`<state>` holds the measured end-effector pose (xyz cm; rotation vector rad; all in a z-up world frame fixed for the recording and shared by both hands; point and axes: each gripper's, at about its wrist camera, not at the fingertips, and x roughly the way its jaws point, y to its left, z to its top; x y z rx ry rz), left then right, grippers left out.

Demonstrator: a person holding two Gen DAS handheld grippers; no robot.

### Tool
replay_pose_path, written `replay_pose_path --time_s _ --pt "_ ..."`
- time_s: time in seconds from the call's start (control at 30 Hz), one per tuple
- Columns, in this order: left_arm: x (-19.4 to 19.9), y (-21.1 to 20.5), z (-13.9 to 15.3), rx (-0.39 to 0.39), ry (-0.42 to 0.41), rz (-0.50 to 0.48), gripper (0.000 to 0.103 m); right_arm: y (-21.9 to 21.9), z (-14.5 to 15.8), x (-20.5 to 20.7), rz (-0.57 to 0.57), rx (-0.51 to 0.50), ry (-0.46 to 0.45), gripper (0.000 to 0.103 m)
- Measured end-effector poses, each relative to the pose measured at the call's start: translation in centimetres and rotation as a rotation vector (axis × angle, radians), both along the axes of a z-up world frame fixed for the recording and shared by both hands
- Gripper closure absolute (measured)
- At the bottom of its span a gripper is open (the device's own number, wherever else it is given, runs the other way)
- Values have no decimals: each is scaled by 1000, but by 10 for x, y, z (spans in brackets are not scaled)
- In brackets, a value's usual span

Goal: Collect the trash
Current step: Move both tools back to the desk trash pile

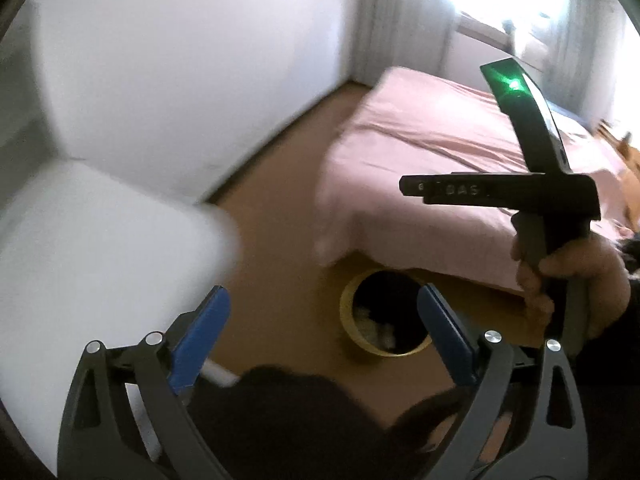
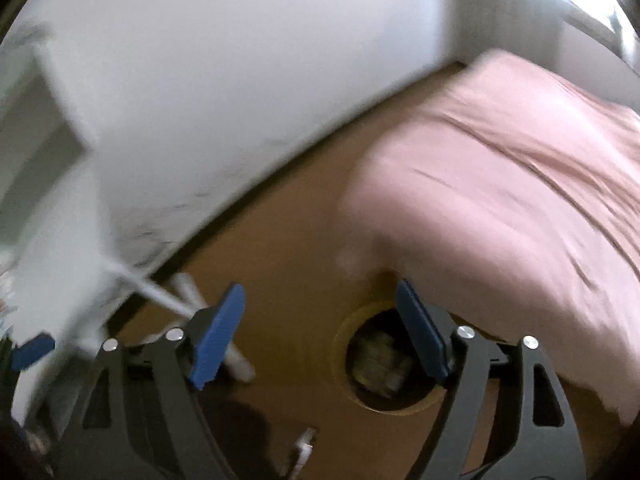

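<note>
A round yellow bin [image 1: 346, 305] stands on the brown floor at the foot of a pink bed [image 1: 432, 148]. Crumpled pale trash [image 1: 380, 330] lies inside it. My left gripper [image 1: 324, 292] hangs above the bin, open, with nothing between its blue pads. In the right wrist view the same bin [image 2: 340, 340] sits below my right gripper [image 2: 320, 286], also open and empty, and the trash [image 2: 380, 364] shows in its dark mouth. A small white scrap [image 2: 304, 444] lies on the floor near the bottom edge. A hand [image 1: 572, 276] grips the other gripper's handle at the right.
A white wall runs along the floor at the back. A white tabletop [image 1: 100, 240] fills the left, with white legs [image 2: 188, 304] reaching the floor. The pink bed [image 2: 520, 184] takes up the right. A bright window [image 1: 512, 8] is behind it. Both views are blurred.
</note>
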<state>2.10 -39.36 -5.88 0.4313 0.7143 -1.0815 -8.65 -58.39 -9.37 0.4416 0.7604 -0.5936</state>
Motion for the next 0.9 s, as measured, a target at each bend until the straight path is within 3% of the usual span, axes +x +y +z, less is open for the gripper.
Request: replay_pose_path --time_s 0.07,0.13,0.37,0.53,0.63,0.73,0.9 --pt "18 42 15 -12 -43 73 10 37 18 33 114 -22 -30 26" --pt "45 97 28 -21 -78 209 9 76 32 68 234 -24 -65 26" --pt "124 280 43 -15 -83 699 9 242 51 209 692 22 -89 26" --pt "156 395 30 18 -64 998 9 320 43 274 844 29 -47 26" --pt "173 438 22 23 -33 1085 9 345 37 298 882 37 -23 26" --pt "185 453 16 42 -20 1104 9 362 32 308 896 32 -11 26" --pt "199 468 4 61 22 1109 9 376 21 333 894 58 30 40"
